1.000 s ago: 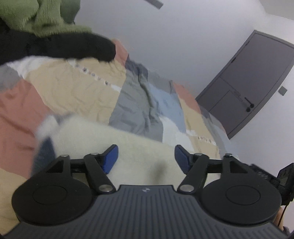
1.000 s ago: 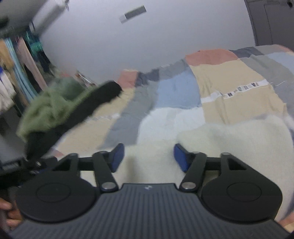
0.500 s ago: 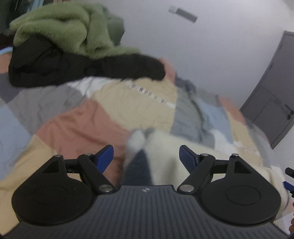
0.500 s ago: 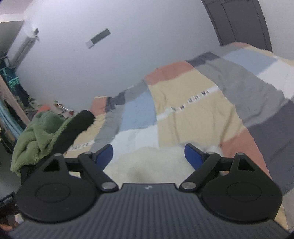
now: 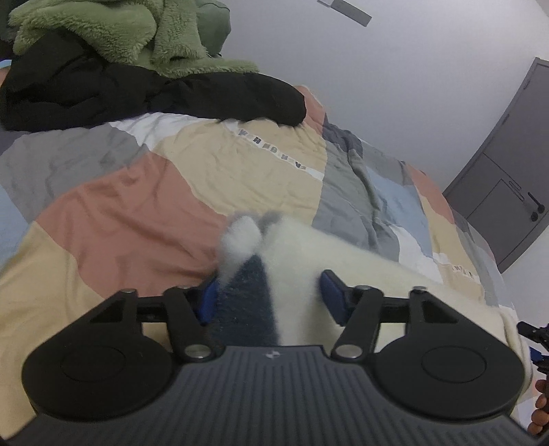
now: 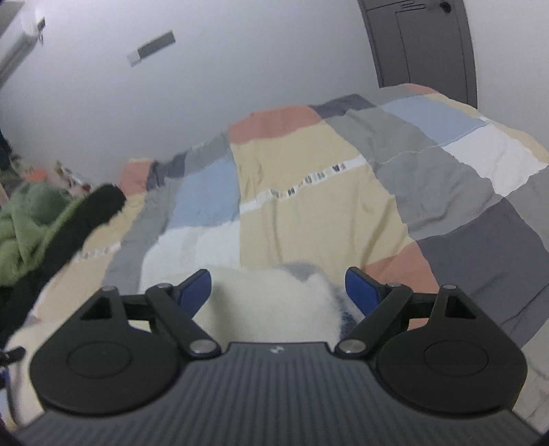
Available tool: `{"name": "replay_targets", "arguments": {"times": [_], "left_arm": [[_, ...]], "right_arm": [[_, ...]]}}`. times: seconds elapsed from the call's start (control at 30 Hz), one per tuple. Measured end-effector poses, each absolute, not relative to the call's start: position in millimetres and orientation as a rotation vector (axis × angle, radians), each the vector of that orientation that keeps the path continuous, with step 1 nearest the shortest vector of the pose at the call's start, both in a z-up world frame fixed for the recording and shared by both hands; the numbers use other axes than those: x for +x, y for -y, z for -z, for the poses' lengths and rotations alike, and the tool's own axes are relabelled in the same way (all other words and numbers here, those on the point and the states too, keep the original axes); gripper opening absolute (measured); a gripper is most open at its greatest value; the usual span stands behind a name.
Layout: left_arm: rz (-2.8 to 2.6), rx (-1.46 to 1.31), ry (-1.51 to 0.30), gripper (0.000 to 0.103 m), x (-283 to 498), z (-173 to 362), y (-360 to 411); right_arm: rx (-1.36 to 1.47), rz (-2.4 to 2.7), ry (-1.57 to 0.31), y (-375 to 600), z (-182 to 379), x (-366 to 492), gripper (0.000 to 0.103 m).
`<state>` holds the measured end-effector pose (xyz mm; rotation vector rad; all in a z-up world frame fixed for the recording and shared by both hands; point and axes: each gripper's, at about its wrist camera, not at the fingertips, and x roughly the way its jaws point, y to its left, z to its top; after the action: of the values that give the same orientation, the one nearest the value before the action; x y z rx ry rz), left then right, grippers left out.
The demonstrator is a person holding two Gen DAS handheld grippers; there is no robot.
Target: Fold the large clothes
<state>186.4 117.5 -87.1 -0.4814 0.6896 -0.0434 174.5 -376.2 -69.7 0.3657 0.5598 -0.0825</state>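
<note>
You are at the start of a fold, not the end of one. The cream fleece garment (image 5: 343,260) lies spread on the bed (image 5: 137,212), across the near part of the patchwork cover, with no finished folded shape to be seen in either view; how much of it has been doubled over already I cannot tell, since most of it sits below the cameras.

Your left gripper (image 5: 269,295) has one end of the garment between its fingers: a fluffy white tip and a dark grey-blue panel rise up there. The jaws are closing on it, and the left pad looks to be touching the dark panel, while the right pad shows a small gap to the white pile, so the grip is probably not yet firm.

Your right gripper (image 6: 278,291) stands wide, its pads clear of the cloth on both sides, with another white fluffy end of the same garment lying between them. It holds nothing so far.

What is left, in my judgement, is nearly everything: secure both ends, lift, carry them over and lay the fold flat. Beyond that, the green fleece (image 5: 113,31) and the black garment (image 5: 137,92) sit heaped at the far corner of the bed, unfolded and well apart from your work.
</note>
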Motion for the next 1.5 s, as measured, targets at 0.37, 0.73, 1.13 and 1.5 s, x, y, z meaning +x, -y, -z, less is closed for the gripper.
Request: {"name": "replay_targets", "arguments": {"times": [0.37, 0.73, 1.13, 1.5], "left_arm": [[0.070, -0.462, -0.624, 0.028, 182, 78, -114], [0.093, -0.490, -0.501, 0.025, 191, 58, -117], [0.033, -0.479, -0.594, 0.043, 197, 88, -115], [-0.007, -0.616, -0.494, 0.082, 134, 47, -116]], "right_arm": [[0.449, -0.032, -0.671, 381, 87, 198, 0.052], [0.443, -0.034, -0.475, 387, 57, 196, 0.020], [0.573, 0.038, -0.554, 393, 98, 208, 0.030], [0.551, 0.064, -0.397, 377, 55, 133, 0.085]]}}
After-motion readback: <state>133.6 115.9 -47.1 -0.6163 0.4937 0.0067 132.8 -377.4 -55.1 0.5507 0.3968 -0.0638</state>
